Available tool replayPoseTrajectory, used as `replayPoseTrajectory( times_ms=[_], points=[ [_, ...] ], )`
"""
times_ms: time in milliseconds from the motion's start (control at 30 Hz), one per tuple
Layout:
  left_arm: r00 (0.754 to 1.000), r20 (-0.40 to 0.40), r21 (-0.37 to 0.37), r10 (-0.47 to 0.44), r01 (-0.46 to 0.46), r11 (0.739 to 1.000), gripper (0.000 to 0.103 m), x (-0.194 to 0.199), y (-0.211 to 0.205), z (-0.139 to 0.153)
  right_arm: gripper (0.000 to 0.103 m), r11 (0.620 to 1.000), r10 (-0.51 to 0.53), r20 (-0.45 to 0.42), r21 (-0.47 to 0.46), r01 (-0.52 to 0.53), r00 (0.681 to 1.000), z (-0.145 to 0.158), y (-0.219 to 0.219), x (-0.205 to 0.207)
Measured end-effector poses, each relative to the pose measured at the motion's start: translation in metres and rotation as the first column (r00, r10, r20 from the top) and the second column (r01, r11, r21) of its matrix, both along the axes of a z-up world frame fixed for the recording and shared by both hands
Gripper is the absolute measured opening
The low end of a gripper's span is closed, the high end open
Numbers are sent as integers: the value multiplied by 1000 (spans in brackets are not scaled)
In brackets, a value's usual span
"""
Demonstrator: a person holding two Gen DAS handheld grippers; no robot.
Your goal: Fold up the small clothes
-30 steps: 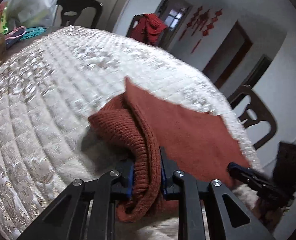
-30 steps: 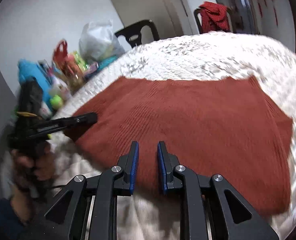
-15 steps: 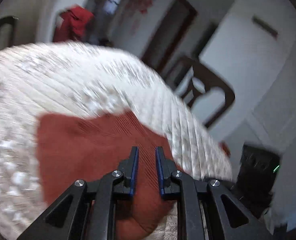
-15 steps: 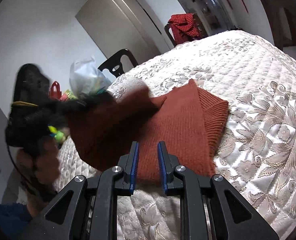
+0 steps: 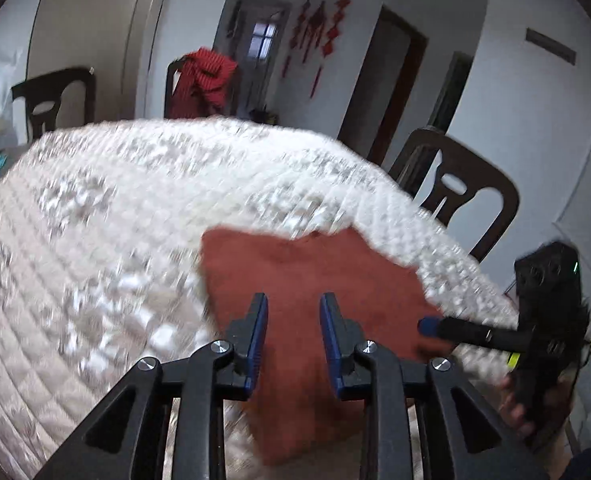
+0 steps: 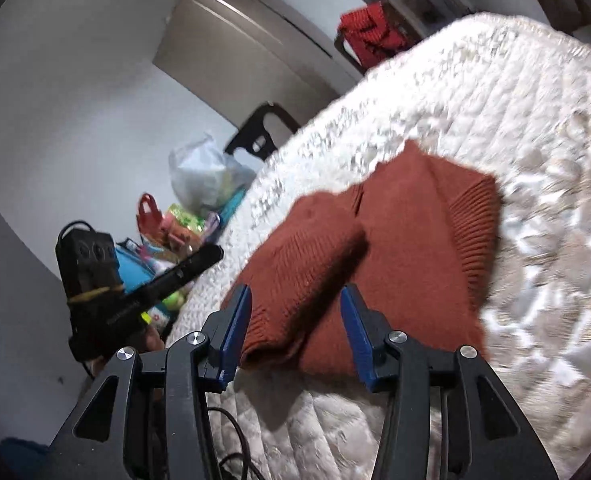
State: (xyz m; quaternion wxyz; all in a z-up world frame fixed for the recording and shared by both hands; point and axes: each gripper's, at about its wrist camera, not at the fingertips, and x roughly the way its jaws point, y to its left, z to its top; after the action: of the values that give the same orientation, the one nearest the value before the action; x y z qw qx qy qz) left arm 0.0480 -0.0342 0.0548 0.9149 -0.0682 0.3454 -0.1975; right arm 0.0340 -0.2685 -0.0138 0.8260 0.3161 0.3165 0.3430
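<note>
A rust-red knit garment (image 5: 295,272) lies folded near the front edge of a table under a white quilted cloth (image 5: 115,208). In the right wrist view the garment (image 6: 415,232) shows one flap folded over its left side. My left gripper (image 5: 293,312) is open and empty, just above the garment's near edge. My right gripper (image 6: 295,308) is open and empty, above the folded flap's near end. The right gripper also shows in the left wrist view (image 5: 427,326), and the left gripper in the right wrist view (image 6: 211,256), off the table's left edge.
Dark chairs stand around the table (image 5: 455,192) (image 5: 51,100), one draped with a red cloth (image 5: 203,80). A plastic bag (image 6: 203,176) and colourful toys (image 6: 167,224) crowd the table's far left end. A cable (image 6: 231,440) hangs below the table's front edge.
The left gripper let go of the knit edge after carrying it over, and both grippers have opened. The garment has gone from spread flat to folded. Both cameras swung.
</note>
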Motion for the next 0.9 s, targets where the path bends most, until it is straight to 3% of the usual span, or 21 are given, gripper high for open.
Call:
replayPoseTrajectory(
  times_ms=[100, 267, 533, 633, 667, 700, 733, 900],
  points=[
    [1000, -9, 36, 11, -11, 999, 29, -4, -1, -18, 47, 999, 46, -43, -20, -47, 998, -3, 19, 13],
    [999, 43, 100, 18, -22, 995, 30, -16, -9, -29, 47, 992, 66, -102, -105, -77, 993, -6, 39, 31],
    [999, 11, 15, 46, -46, 999, 37, -10, 4, -39, 47, 990, 8, -94, -138, -21, 996, -4, 51, 44],
    [999, 8, 7, 49, -49, 999, 37, -10, 5, -39, 47, 988, 30, -77, -147, -41, 997, -1, 57, 43],
    [999, 8, 8, 50, -50, 999, 37, -10, 5, -39, 43, 987, 37, -74, -152, -48, 997, -1, 57, 42],
    [999, 9, 9, 53, -53, 999, 37, -11, 4, -39, 29, 985, 40, -71, -163, -51, 997, -1, 58, 43],
    [998, 9, 10, 55, -55, 998, 37, -11, 4, -39, 23, 984, 45, -71, -171, -57, 996, -1, 61, 44],
    [999, 22, 4, 38, -38, 999, 37, -11, -2, -27, 15, 987, 58, -35, -150, -63, 998, 9, 48, 46]
  ],
)
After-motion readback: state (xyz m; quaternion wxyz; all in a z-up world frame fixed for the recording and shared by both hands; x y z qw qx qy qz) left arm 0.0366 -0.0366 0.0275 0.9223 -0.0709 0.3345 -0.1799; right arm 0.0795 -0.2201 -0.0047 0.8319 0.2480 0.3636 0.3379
